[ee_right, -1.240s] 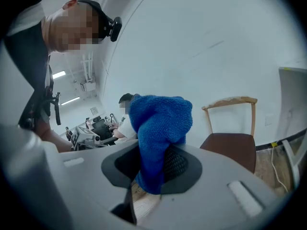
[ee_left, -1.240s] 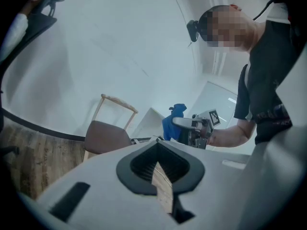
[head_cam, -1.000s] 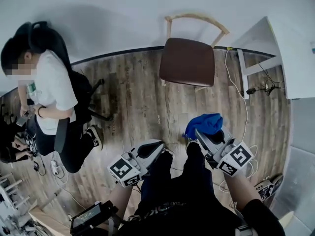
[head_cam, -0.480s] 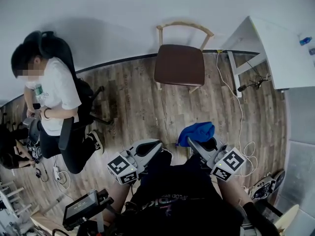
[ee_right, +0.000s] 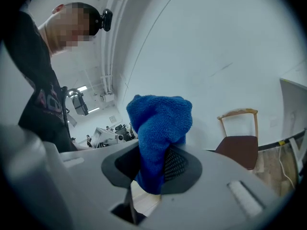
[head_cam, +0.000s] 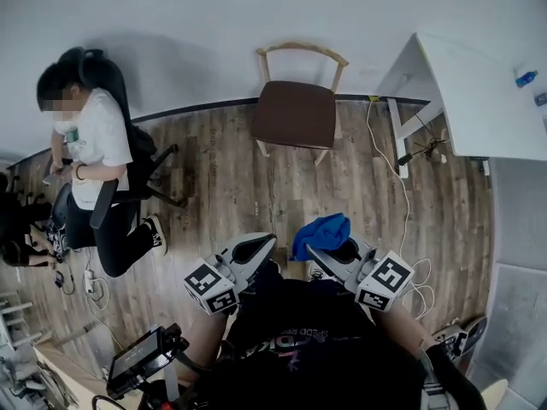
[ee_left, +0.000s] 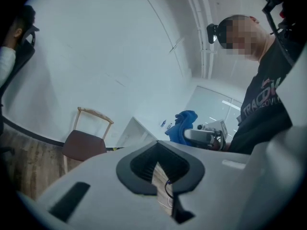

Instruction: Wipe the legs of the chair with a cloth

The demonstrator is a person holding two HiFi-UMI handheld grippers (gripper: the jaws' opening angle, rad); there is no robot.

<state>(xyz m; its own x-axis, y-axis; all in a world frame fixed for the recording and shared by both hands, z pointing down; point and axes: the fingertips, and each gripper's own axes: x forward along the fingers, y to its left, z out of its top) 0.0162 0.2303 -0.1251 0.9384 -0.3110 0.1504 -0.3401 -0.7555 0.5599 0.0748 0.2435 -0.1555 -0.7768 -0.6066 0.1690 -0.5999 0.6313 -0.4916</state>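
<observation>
Between me and the brown-seated chair with the pale wooden frame [head_cam: 295, 114] lies a broad stretch of bare wood-plank floor [head_cam: 231, 186], open for a straight pass. The chair's back stands close to the white wall [head_cam: 214, 32], which crowds the rear legs. To its right, the white table [head_cam: 474, 92] stands near, and a thin white cable [head_cam: 400, 196] trails over the floor. A seated person in a white shirt [head_cam: 90, 139] is well off left.

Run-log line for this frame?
pre-wipe | right gripper: shut on blue cloth | left gripper: shut, empty | chair: ahead, untouched
</observation>
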